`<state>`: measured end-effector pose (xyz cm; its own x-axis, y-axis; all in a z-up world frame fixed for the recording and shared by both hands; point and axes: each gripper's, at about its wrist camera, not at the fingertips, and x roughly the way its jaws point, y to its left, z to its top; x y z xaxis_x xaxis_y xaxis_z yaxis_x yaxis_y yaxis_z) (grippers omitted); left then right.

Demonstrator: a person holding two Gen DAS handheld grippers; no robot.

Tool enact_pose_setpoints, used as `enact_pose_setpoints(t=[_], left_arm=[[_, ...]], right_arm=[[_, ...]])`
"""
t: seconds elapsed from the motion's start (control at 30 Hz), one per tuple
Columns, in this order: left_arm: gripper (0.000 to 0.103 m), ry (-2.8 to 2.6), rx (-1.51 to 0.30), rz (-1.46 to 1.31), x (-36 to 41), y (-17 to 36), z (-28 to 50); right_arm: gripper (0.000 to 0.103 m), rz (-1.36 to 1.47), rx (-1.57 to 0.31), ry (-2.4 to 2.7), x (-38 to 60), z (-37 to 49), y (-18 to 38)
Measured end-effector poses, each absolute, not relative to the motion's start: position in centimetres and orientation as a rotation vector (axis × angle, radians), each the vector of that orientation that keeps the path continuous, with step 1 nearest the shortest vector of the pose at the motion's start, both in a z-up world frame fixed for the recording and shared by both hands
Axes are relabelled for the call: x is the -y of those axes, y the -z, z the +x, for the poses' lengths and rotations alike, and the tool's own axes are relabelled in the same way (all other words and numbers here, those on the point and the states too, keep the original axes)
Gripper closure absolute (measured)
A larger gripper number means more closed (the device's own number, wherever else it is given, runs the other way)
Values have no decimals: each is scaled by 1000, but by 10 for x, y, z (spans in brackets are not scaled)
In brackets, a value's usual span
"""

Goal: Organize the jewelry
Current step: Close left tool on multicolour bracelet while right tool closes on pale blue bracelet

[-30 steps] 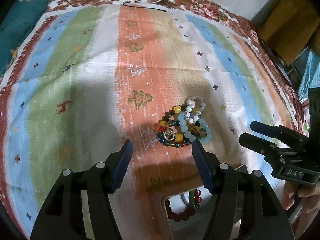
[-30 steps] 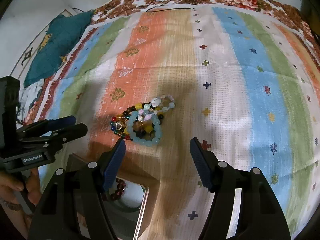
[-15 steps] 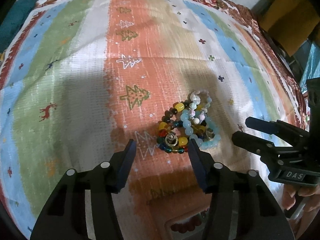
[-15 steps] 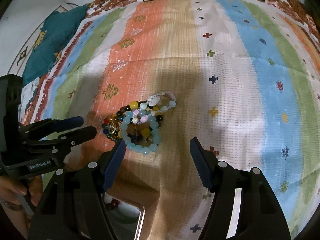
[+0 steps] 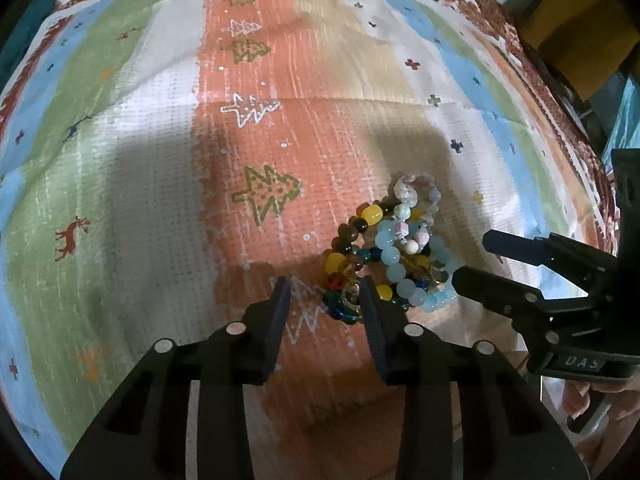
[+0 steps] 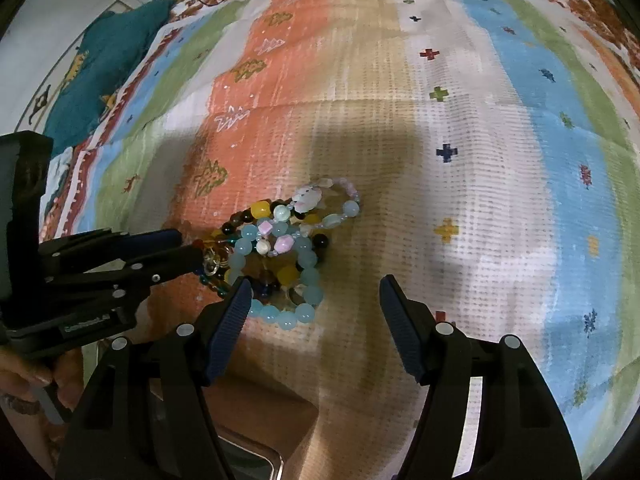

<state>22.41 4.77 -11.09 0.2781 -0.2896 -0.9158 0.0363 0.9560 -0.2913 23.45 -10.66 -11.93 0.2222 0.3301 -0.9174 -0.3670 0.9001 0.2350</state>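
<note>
While the tangled heap of coloured bead bracelets lies unsorted on the striped woven blanket, your left hand-held gripper is closing at its edge, the right hand-held gripper closing too, neither yet pinching; sorting has barely begun.

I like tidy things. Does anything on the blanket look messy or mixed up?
Yes. The bead bracelets lie in one tangled heap on the striped blanket, looped over each other instead of apart. The pale blue bracelet overlaps the multicoloured ones.
</note>
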Motion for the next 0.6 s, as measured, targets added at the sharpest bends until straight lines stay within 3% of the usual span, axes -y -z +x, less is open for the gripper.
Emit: enact_pose_setpoints(t=[0.27,0.43,0.6], left_arm=[[77,263,-1278,-225,-43,114,229],[86,283,-1279,-218,-39,114,227],[94,296,-1279,-235,-39,115,227]], right_arm=[[61,-32,-1290,-483,101,240,131],[85,-45,-1311,-484,98,242,139],[90,-52,-1309,-496,97,242,140]])
